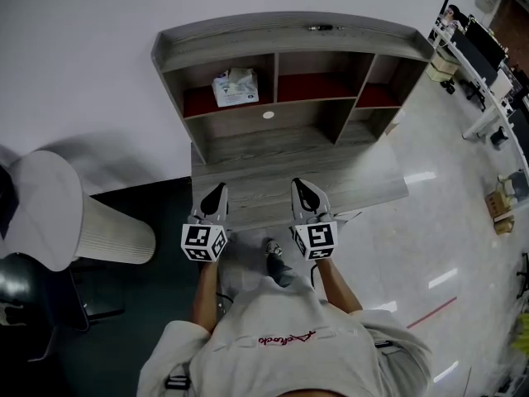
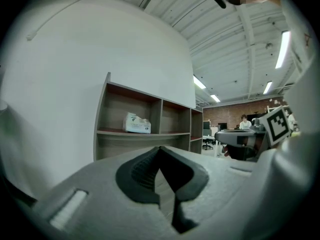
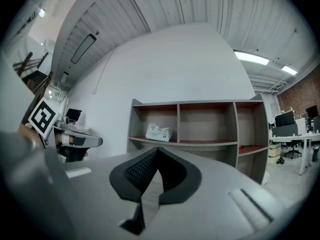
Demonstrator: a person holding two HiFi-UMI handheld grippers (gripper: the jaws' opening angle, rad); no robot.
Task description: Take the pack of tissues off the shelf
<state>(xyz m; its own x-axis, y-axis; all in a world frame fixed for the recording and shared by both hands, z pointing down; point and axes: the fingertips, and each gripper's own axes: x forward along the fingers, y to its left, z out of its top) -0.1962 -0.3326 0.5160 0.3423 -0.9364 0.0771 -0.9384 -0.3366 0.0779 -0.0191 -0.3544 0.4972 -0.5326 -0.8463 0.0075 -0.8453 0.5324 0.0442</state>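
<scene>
Hovering before shelf (image 1: 289,35): left gripper (image 1: 217,193), right gripper (image 1: 302,190) clenched, empty; tissue pack (image 1: 235,87) shelved.

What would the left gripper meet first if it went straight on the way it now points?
Probably the shelf unit's lower panel, just under the board that carries the pack of tissues. The left gripper, jaws shut, aims slightly below the pack; depth is unclear.

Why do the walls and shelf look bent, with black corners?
Left and right gripper views: wide-angle lens bulges the wall, blackens corners, softens the near jaws. Head view: shelf top curves, light streaks glare on the shiny floor.
</scene>
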